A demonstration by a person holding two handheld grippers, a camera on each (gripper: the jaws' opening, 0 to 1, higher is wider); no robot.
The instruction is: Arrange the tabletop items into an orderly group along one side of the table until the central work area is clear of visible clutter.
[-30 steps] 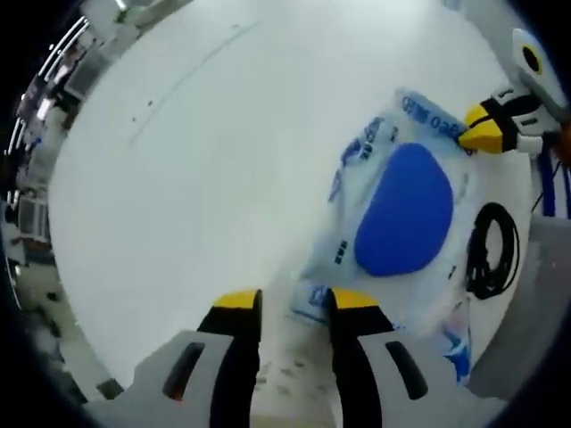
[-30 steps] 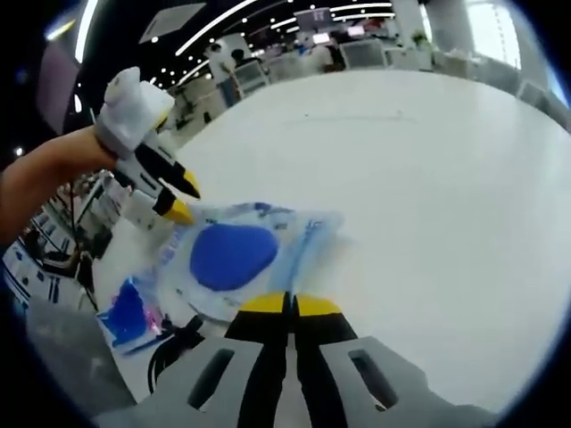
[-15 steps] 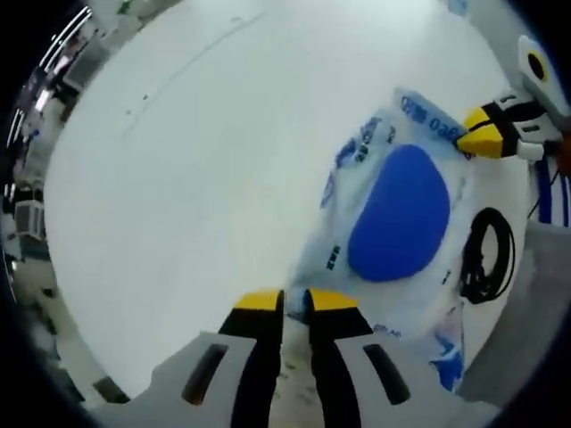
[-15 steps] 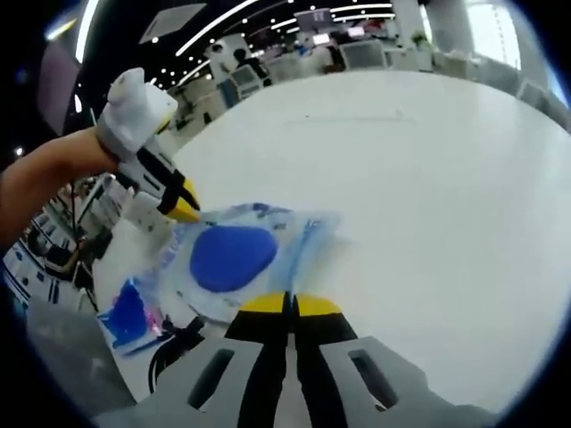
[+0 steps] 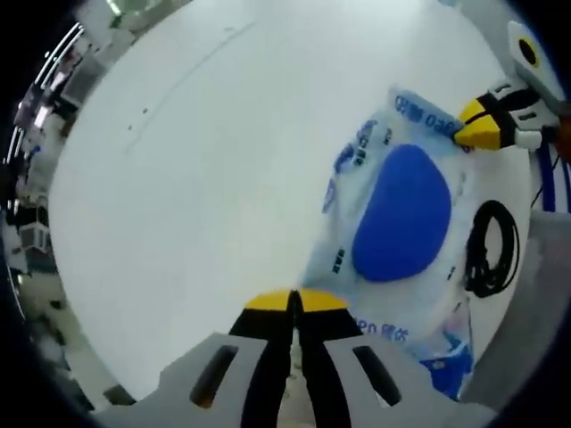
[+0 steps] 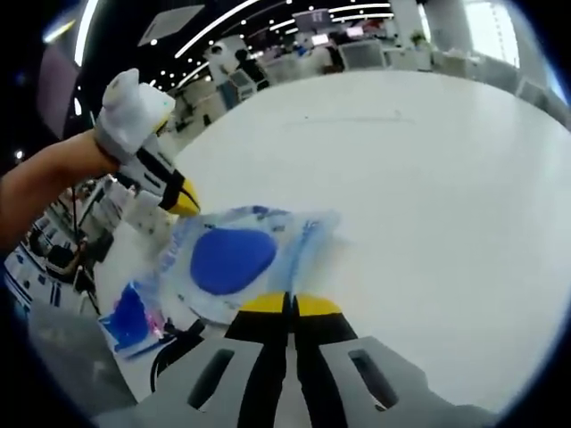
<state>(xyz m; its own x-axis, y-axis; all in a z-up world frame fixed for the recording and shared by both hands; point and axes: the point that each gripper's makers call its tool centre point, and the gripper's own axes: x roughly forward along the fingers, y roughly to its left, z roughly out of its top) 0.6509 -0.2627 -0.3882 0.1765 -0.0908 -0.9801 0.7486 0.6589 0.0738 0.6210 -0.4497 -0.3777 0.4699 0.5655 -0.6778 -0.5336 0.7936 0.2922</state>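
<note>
White round table bare ahead of and to the left of the left gripper jaws; open office with ceiling light strips and desks beyond the far table edge in the right gripper view. Clear plastic bag with blue print and a blue oval pad inside, lying flat on the table just ahead-right of the left jaws and ahead-left of the right gripper jaws. Left jaws closed, tips together at one end of the bag; grip on the film cannot be confirmed. Right jaws closed, tips together at the opposite end of the bag; likewise not clear whether film is pinched. Coiled black cable beside the bag near the table edge, right of the left jaws. Small blue packet near the table edge, left of the right jaws. In the right gripper view, bare forearm extended from the left, left gripper angled down toward the bag.
</note>
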